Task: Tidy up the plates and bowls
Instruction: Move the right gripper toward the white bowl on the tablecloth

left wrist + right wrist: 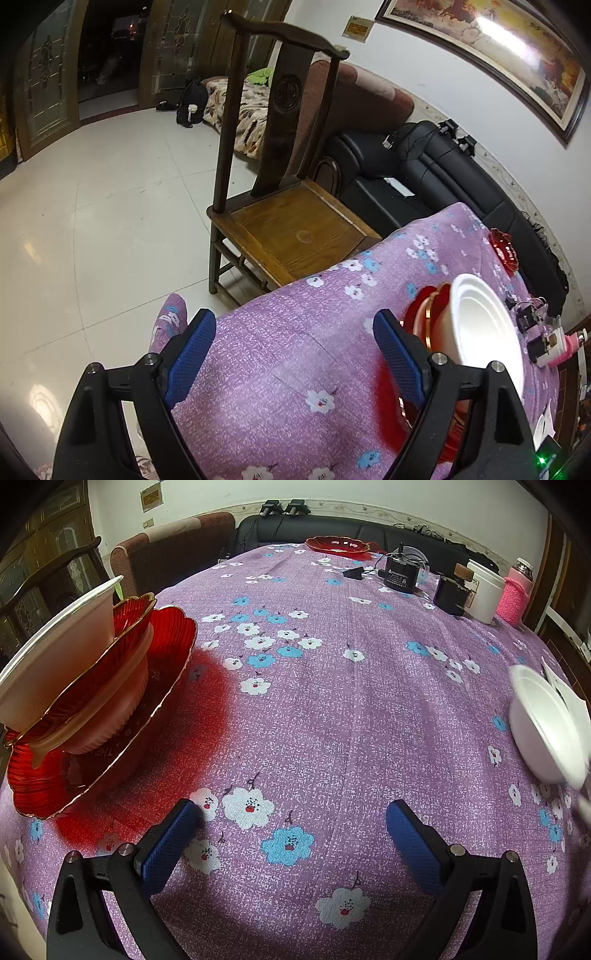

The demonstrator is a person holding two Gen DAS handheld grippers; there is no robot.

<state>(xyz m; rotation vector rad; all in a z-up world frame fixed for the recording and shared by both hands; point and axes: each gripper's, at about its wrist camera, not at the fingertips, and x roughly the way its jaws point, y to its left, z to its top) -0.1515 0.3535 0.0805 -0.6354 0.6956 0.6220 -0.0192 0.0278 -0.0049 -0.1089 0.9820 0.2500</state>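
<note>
White bowl sits apart from the stack; right claw, spread and empty like the left claw, should pinch its near rim.

Tabletop: purple cloth, white and blue flowers with red centres.
Stacked red plates: translucent red, ribbed, gold rims.
Top bowl: cream-white.
Loose bowl: white.
Far dish: red, scalloped.
Fingers: blue textured pads on black frames.
Bottle sleeve: pink knit.
Chair: dark brown frame, amber wood-grain seat.
</note>
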